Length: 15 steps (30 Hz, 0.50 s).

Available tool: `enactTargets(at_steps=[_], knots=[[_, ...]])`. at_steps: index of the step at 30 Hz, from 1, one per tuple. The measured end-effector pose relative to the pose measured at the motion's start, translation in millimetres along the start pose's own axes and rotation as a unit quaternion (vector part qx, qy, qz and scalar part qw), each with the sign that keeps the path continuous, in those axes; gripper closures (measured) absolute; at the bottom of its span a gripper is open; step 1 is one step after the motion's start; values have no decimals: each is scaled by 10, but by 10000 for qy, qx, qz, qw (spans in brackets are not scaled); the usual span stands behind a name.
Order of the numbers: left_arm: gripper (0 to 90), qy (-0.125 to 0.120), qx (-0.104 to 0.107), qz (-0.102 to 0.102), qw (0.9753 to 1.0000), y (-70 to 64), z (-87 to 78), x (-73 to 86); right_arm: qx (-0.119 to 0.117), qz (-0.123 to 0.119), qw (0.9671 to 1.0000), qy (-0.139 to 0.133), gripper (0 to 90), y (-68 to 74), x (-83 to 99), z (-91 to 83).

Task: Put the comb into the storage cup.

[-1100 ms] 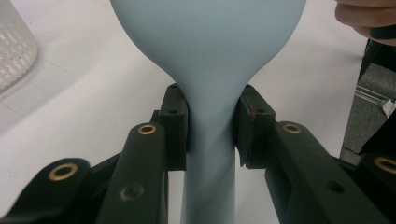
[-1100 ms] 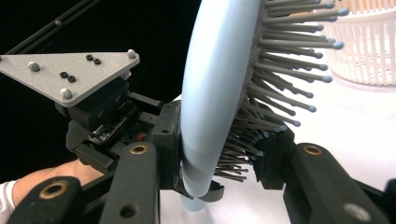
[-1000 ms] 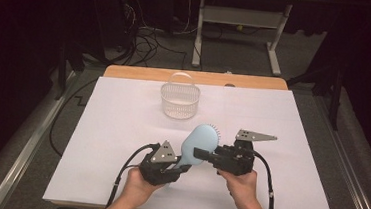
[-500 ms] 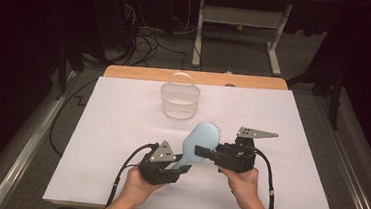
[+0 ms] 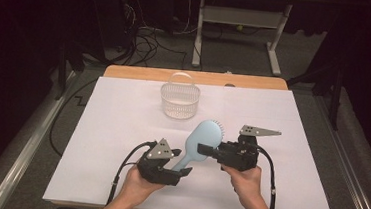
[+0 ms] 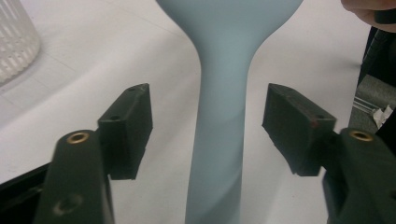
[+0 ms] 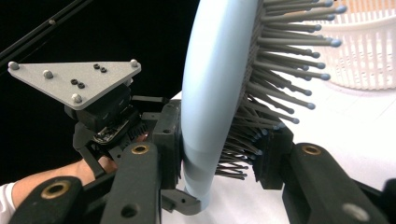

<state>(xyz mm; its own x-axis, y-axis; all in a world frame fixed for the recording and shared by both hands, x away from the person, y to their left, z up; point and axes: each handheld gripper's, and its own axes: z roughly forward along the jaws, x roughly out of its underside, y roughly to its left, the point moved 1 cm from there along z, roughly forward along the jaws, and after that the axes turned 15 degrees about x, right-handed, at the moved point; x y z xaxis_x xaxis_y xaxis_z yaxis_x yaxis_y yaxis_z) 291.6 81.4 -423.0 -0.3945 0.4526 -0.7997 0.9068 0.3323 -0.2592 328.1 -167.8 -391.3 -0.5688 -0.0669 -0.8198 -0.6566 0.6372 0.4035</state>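
A light blue hairbrush [image 5: 203, 136] is held just above the white table, head toward the far side, bristles to the right. My right gripper [image 5: 204, 149] is shut on the base of the brush head [image 7: 210, 93], one jaw on the smooth back, the other pressed into the bristles [image 7: 280, 70]. My left gripper [image 5: 182, 170] is open around the brush handle [image 6: 219, 140], whose sides stand apart from both pads [image 6: 130, 126]. In the right gripper view the left gripper [image 7: 102, 107] shows behind the brush.
A white plastic basket [image 5: 179, 101] with a handle stands at the far middle of the table, also seen as the basket [image 6: 14, 42] and basket [image 7: 364, 51]. White paper [image 5: 292, 193] covers the table. Cables and a desk frame lie on the floor beyond.
The right gripper has risen very slightly with the brush. The left hand and the basket have stayed in place.
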Motion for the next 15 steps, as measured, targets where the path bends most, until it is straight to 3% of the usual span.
enactTargets(at_steps=[15], knots=[[235, -256, -195, -154, 9994, 79, -193, 83, 271, 81, 9996, 47, 609, -149, -37, -133]])
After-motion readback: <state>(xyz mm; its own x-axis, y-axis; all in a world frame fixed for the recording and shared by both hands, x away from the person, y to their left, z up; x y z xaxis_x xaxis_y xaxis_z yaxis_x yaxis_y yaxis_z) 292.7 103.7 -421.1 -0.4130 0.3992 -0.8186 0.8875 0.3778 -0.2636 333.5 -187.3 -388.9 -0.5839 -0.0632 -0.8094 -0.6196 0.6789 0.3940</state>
